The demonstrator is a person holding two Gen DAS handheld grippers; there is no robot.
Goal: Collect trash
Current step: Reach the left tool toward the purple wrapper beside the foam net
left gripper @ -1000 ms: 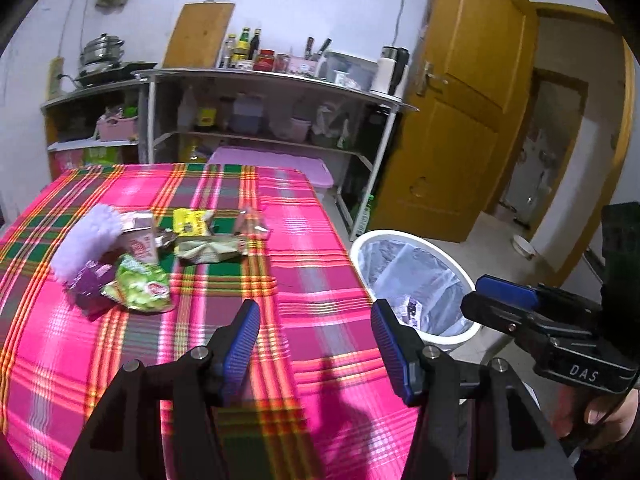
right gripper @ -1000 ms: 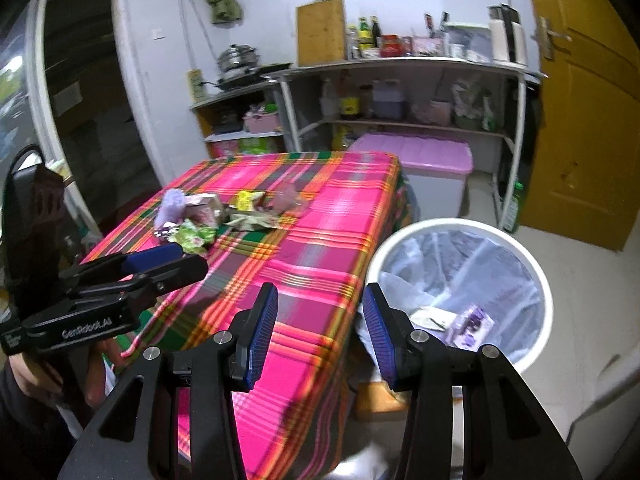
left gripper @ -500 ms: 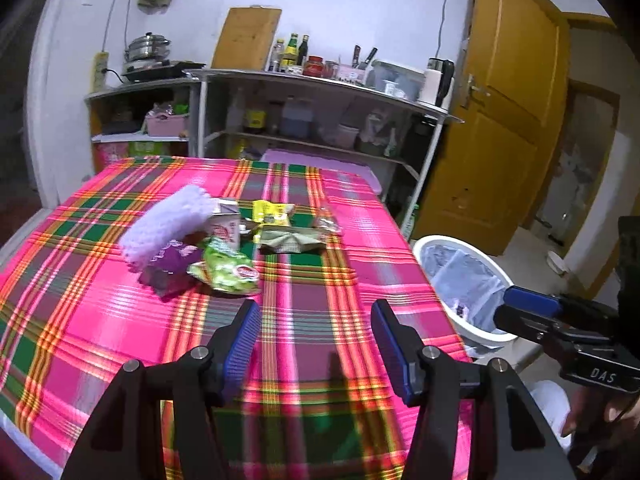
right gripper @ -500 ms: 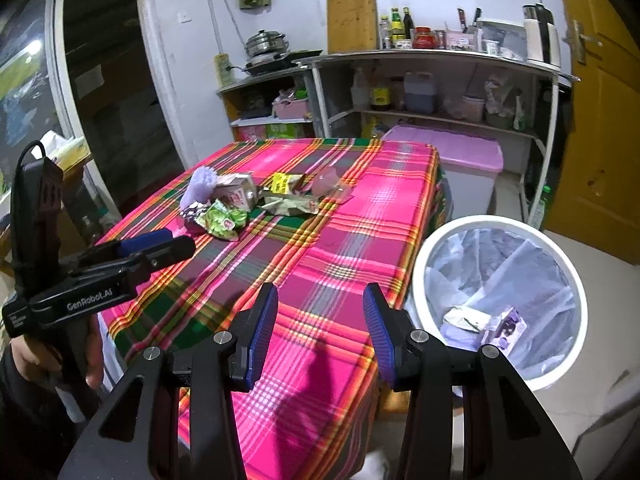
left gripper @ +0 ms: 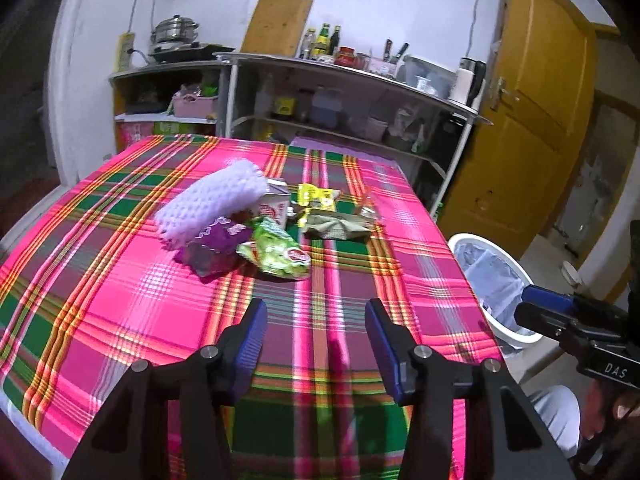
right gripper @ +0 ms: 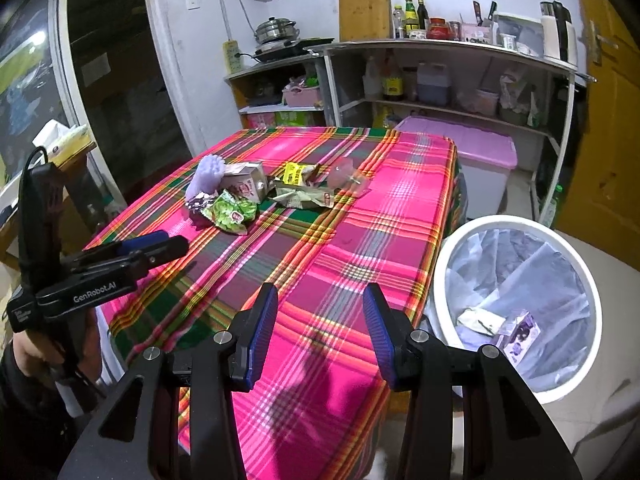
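Observation:
A heap of trash lies mid-table on the pink plaid cloth (left gripper: 120, 280): white foam net (left gripper: 212, 208), purple wrapper (left gripper: 212, 248), green wrapper (left gripper: 276, 254), small carton (left gripper: 276, 204), yellow wrapper (left gripper: 316, 198) and olive wrapper (left gripper: 340, 228). My left gripper (left gripper: 316, 308) hovers over the near cloth, short of the heap. Its jaws are closing with nothing between them. My right gripper (right gripper: 320, 292) stands open and empty over the table's near corner. Beside it is the white lined bin (right gripper: 516, 222), which holds a few scraps (right gripper: 520, 330).
Metal shelves (left gripper: 360, 80) with bottles and a pot line the back wall. A pink-lidded box (right gripper: 472, 140) sits behind the table. A yellow door (left gripper: 532, 120) is on the right. The bin (left gripper: 472, 240) stands on the floor off the table's right edge.
The left gripper has swung left over the table, so the heap now lies ahead of it and the bin sits at the right edge. Its jaws have narrowed a little. The right gripper drifted slightly.

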